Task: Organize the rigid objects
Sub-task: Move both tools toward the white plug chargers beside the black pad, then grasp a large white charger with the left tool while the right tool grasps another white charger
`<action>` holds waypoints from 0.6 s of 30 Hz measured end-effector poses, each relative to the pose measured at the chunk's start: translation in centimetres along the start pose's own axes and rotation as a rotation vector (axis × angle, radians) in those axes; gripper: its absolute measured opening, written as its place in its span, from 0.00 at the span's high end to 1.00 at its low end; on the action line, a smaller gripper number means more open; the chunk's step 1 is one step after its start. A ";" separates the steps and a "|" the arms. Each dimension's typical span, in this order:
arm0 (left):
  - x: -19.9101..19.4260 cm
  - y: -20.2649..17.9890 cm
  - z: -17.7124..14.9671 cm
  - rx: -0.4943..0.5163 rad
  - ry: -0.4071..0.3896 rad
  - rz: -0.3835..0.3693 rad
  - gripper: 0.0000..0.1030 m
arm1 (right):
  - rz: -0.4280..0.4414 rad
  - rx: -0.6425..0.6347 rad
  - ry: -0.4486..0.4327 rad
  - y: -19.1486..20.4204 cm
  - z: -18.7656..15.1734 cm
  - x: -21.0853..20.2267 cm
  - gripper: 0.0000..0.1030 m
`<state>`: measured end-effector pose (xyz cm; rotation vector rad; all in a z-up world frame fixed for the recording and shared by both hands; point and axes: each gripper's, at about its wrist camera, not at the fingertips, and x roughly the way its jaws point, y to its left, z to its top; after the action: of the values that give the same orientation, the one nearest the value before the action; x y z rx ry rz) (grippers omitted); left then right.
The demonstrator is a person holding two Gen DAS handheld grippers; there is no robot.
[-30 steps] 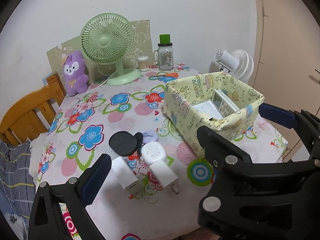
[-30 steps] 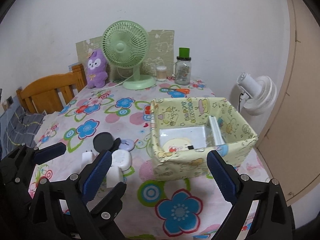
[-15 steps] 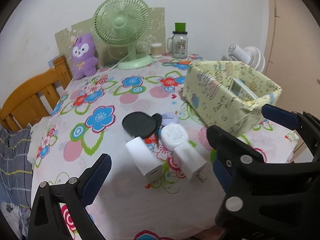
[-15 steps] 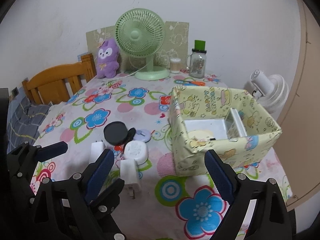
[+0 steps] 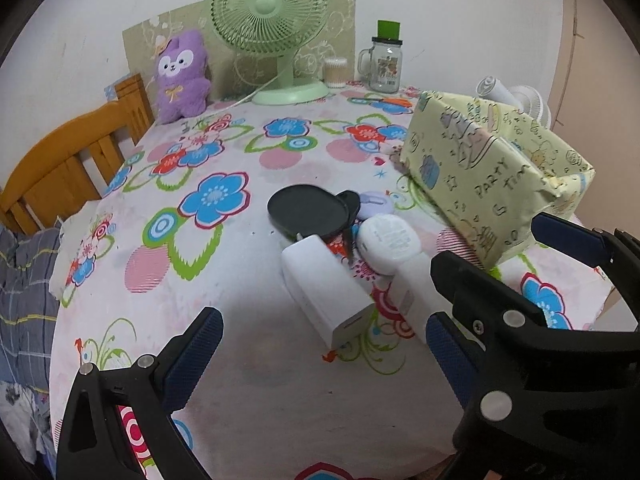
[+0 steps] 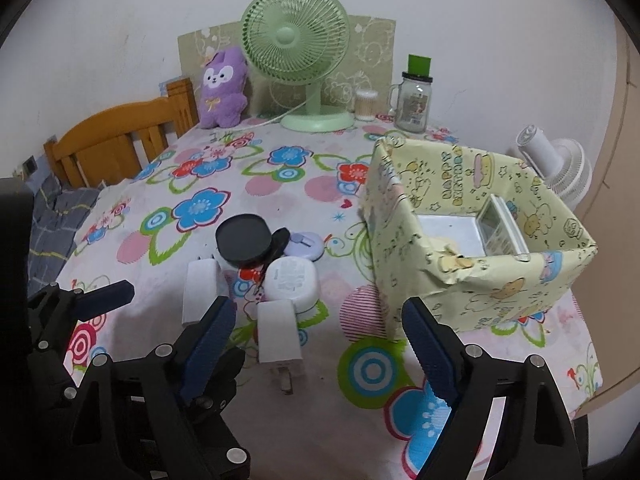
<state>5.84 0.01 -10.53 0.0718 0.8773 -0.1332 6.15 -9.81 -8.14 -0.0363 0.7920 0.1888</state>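
- Table [image 6: 280, 420] under a flowered cloth fills both my views; everything below sits on it.
- Yellow cartoon-paper box [image 6: 500, 292] on the right side, open top. Through the right wrist cam I see a white tray floor and a flat white gadget [image 6: 500, 228] leaning against its right wall. In the left cam only its outer side [image 5: 480, 184] shows.
- Green desk fan [image 6: 296, 36] at the far edge, purple plush [image 6: 222, 88] to its left, glass mug jar with green lid [image 6: 414, 100] to its right. Wooden chair back [image 5: 68, 156] off the left edge.
- Cluster of small rigid items mid-table, left of the box: black round lid [image 6: 244, 240], lilac disc [image 6: 306, 244] behind it, white rounded case [image 6: 290, 284], all touching or overlapping.
- Two white chargers in front of that cluster: left charger [image 5: 324, 288] and right charger [image 6: 278, 332], prongs toward me.
- My right claw [image 6: 316, 344]: jaws wide but they have just been narrowing; the right charger lies in the gap, pads not on it, nothing gripped.
- My left claw [image 5: 320, 352]: spread wide, empty; the left charger's near end sits between the fingers [image 5: 196, 344], no contact that I can see.
- Left claw's tip [image 6: 104, 296] shows in the right cam, just left of the chargers.
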 end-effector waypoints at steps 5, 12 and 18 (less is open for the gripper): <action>1.1 0.3 -0.5 -0.004 0.025 0.014 0.01 | 0.014 -0.001 0.049 0.4 -0.3 1.6 0.19; 2.6 0.6 -1.0 -0.011 0.072 0.018 0.01 | 0.023 -0.005 0.109 0.9 -0.8 3.5 0.27; 3.5 0.5 -0.9 -0.005 0.087 0.021 0.01 | 0.045 -0.001 0.146 1.0 -0.8 4.8 0.41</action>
<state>7.43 0.29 -13.78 0.0826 0.9638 -0.1085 8.67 -8.14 -12.10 -0.0335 0.9387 0.2309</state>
